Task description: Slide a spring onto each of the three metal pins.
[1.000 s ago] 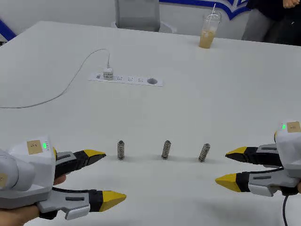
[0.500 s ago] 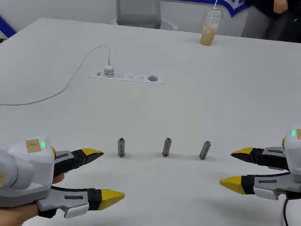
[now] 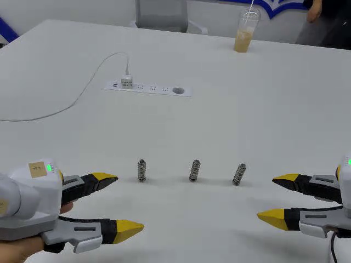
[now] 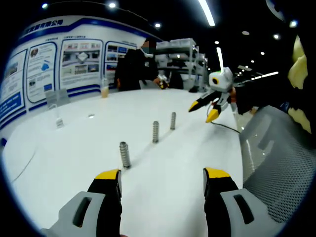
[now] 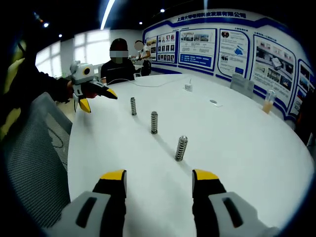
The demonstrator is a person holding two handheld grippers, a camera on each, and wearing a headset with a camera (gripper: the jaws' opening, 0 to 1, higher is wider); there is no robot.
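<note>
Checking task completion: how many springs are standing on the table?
3, upright in a row on the table: left spring, middle spring, right spring. Nothing seems to hide another.

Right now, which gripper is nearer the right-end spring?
Right. The right gripper sits just to the right of the right-end spring; the left gripper is much farther off to its left.

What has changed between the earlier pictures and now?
The right tongs drew back slightly to the right, away from the three springs; the left tongs eased back a touch. Nothing was taken or released. Both tongs stayed open, and the springs stayed upright.
</note>
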